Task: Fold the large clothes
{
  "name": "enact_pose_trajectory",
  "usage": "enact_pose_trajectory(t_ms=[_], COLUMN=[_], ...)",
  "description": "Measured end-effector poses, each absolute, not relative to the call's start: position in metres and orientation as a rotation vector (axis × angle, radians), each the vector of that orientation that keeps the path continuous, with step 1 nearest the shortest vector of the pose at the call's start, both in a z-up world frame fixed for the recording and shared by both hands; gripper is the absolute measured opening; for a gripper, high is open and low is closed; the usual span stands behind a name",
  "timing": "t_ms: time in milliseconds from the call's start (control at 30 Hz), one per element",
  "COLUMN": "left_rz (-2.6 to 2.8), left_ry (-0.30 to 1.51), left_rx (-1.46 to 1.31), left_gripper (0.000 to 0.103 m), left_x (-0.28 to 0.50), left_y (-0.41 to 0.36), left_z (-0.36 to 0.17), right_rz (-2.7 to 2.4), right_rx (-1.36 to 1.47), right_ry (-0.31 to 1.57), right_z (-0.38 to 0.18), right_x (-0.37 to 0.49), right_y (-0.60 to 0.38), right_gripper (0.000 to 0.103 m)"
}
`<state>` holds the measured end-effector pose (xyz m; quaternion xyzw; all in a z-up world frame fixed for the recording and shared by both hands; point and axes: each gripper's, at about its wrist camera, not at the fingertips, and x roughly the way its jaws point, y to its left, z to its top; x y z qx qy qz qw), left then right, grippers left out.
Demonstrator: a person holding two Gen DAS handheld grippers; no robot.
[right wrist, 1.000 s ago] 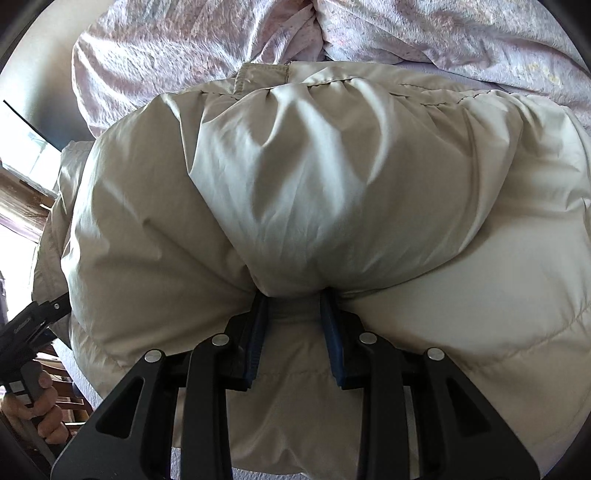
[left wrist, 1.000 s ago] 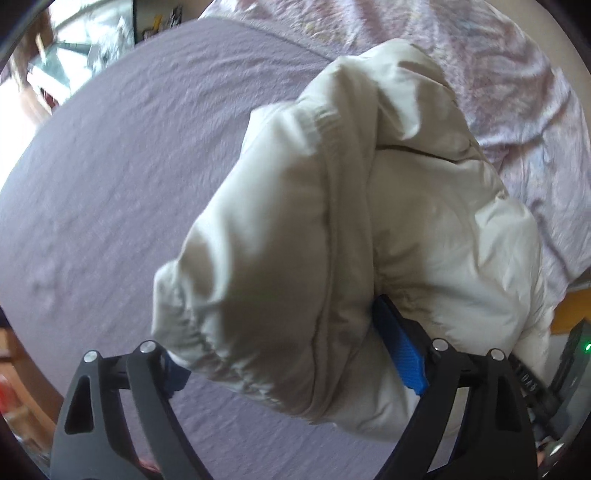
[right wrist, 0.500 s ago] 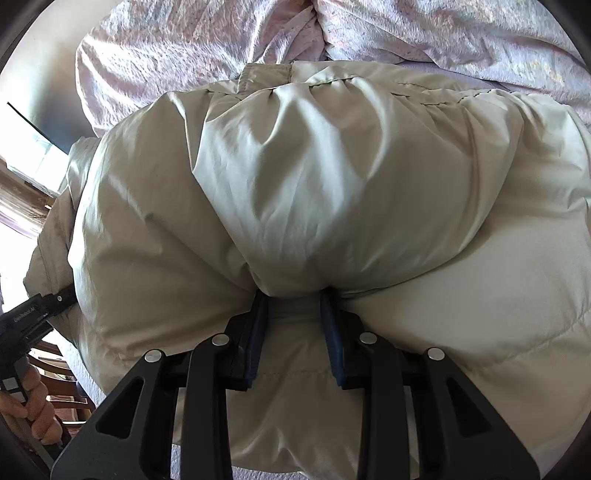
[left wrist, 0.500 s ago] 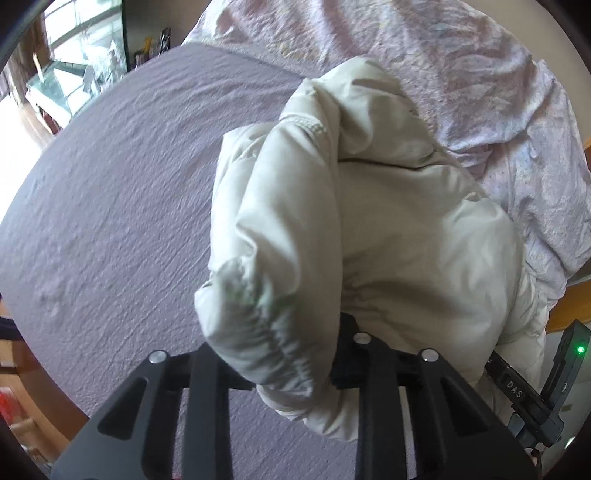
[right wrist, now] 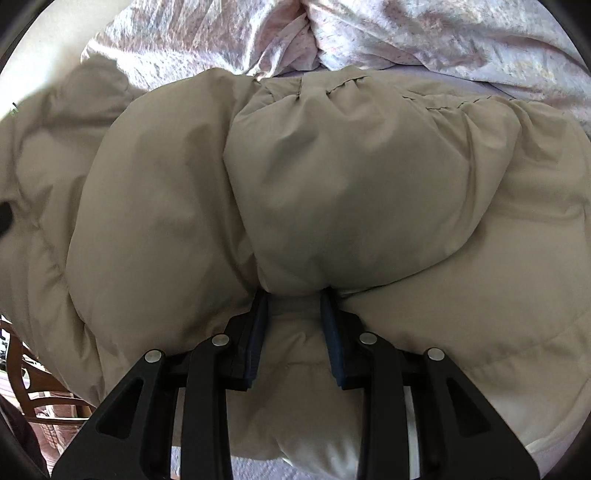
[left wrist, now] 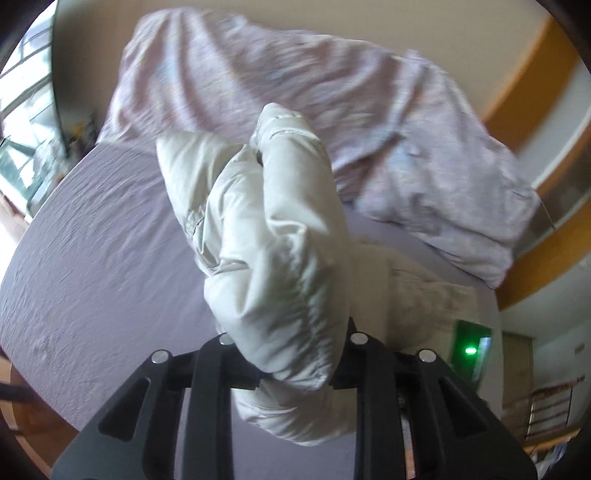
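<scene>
A cream puffy jacket (left wrist: 280, 240) lies on the purple bed sheet (left wrist: 92, 240). My left gripper (left wrist: 291, 345) is shut on the cuff end of its sleeve, which is raised off the sheet and bunched over the fingertips, hiding them. The jacket (right wrist: 351, 177) fills the right wrist view. There my right gripper (right wrist: 293, 306) is shut on a pinched fold of the fabric, with the blue pads (right wrist: 255, 343) pressing it from both sides. The right gripper's body with a green light (left wrist: 471, 350) shows at the lower right of the left wrist view.
A crumpled pink duvet (left wrist: 295, 74) lies along the head of the bed, just beyond the jacket, and the duvet (right wrist: 406, 33) also shows in the right wrist view. A wooden chair (right wrist: 37, 387) stands beside the bed. A window (left wrist: 22, 110) is at far left.
My left gripper went from open around the sleeve end to shut on it, then lifted it up off the sheet. My right gripper kept its grip and stayed put.
</scene>
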<state>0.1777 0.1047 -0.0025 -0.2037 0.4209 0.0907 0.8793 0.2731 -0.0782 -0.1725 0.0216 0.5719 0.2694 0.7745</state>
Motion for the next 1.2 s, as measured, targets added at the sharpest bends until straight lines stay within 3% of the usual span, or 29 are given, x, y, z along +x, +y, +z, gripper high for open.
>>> enact_pose_trajectory(t_ms=[700,1200], left_rz=[-0.107,-0.255], left_ry=[0.943,1.059], left_rx=[-0.165,-0.066], left_gripper=[0.026,0.027], left_x=[0.220,0.231], left_y=[-0.118,-0.219], left_z=[-0.010,-0.058], right_rz=[0.401,0.212], right_rx=[0.112,0.226], right_ry=[1.054,1.086], right_z=[-0.141,-0.162], right_x=[0.260,0.257], right_y=[-0.241,-0.340], right_gripper=[0.032,0.034])
